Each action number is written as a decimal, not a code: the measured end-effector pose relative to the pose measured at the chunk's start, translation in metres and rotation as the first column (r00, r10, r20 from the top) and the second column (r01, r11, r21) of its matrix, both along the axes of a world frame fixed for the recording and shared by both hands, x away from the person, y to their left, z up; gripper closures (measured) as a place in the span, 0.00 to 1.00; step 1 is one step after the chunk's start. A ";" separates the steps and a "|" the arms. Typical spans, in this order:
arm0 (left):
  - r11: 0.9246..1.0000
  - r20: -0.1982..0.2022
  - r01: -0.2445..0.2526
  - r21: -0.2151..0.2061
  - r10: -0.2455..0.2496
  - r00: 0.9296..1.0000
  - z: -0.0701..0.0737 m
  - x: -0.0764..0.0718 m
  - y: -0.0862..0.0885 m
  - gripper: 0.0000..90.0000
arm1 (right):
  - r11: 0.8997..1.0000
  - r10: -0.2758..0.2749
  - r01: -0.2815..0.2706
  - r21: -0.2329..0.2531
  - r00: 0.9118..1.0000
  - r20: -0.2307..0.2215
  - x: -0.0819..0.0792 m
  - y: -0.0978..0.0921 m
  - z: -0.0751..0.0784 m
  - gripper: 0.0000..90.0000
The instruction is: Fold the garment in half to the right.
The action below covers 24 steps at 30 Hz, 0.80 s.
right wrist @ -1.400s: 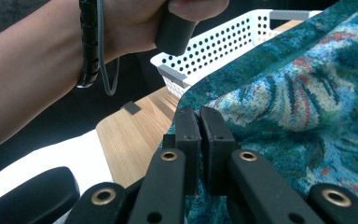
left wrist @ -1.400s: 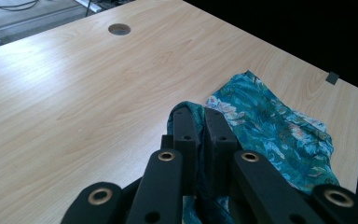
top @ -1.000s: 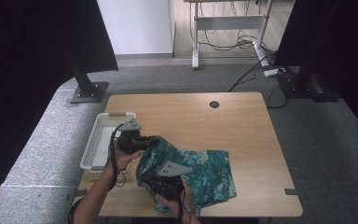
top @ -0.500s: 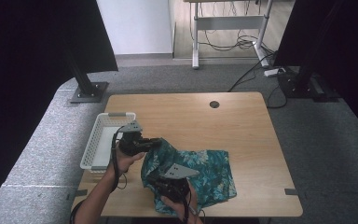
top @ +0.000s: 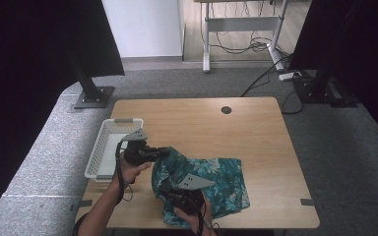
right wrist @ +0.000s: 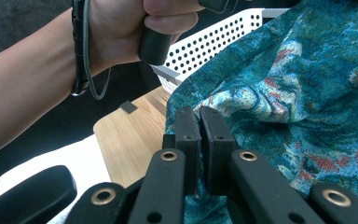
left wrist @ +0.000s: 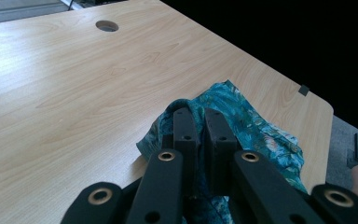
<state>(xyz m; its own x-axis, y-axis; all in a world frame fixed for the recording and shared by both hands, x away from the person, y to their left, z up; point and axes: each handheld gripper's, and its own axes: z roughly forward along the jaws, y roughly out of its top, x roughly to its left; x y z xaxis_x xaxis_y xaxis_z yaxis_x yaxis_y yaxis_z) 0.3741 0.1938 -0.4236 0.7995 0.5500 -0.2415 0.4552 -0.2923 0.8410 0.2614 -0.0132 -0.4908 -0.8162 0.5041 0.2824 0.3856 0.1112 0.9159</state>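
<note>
Teal floral-patterned cloth lies crumpled on the light wooden table, in the lower centre of the high view. Left gripper: jaws together, clamped on an upper edge of the cloth, lifting it slightly. Right gripper: jaws together, clamped on the cloth's near edge. White perforated plastic basket sits at the table's left edge, just beside the person's left hand.

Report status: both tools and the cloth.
Left tool shut on teal floral cloth. Right tool shut on its near edge. White perforated basket beside it, nothing blocking.
</note>
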 end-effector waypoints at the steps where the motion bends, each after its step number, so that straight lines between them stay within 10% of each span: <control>1: 1.000 0.000 0.000 0.000 0.000 1.000 0.000 0.000 0.000 0.93 | 1.000 0.001 -0.001 -0.001 1.000 0.001 0.000 0.000 0.000 0.96; 24: 0.997 0.020 -0.063 -0.034 0.064 0.998 0.025 -0.003 0.050 0.93 | 0.996 0.091 -0.092 0.023 0.995 0.040 0.007 0.054 0.019 0.96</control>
